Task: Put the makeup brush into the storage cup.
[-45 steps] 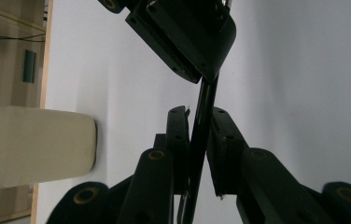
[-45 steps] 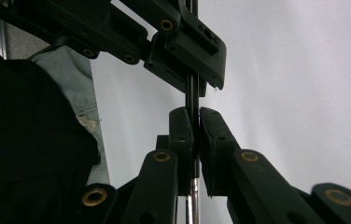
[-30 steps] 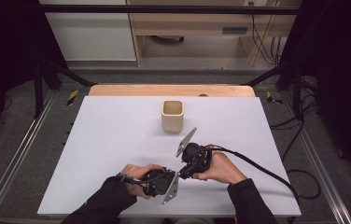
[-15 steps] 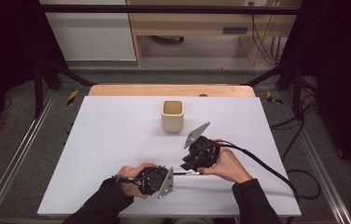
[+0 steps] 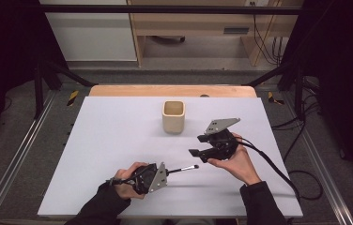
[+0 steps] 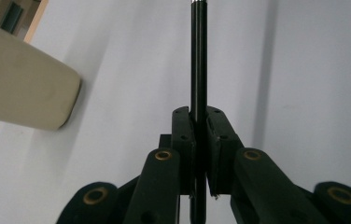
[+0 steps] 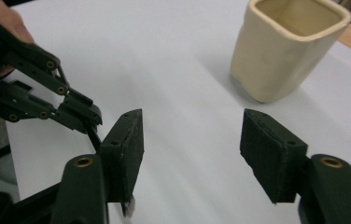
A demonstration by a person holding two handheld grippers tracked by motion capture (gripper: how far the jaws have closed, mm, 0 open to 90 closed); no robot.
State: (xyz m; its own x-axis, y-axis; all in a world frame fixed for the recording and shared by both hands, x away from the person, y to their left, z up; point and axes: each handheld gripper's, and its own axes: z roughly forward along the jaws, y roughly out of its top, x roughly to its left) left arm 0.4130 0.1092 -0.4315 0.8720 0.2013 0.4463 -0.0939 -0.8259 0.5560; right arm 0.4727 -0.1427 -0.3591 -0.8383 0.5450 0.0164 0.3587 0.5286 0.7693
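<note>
The brush [image 5: 182, 168] lies level above the bench [image 5: 109, 140] in the high view, clamped in the left gripper [image 5: 165, 172], well short of the cup [image 5: 173, 117]. The left gripper view shows jaws shut on its handle [image 6: 198, 60]. In the right gripper view, the right gripper [image 7: 190, 154] has just been opening, jaws apart and empty: handover done, placing left.

Left claw [image 5: 165, 172] low over the table [image 5: 109, 140] near my edge, lying about level, tips aimed toward my right. Jaws clamped tight, pads [image 6: 185, 135] pinching a thin black brush [image 6: 199, 56] that sticks straight out ahead. Left hand [image 5: 127, 180] wraps the body from behind, sleeve coming in from the bottom. Right claw [image 5: 198, 146] sits farther out and to the right, tips pointing left. Its jaws have just been opening, nothing between the pads [image 7: 129, 140]. Right hand [image 5: 234, 161] cups it from underneath, cable trailing off right.
</note>
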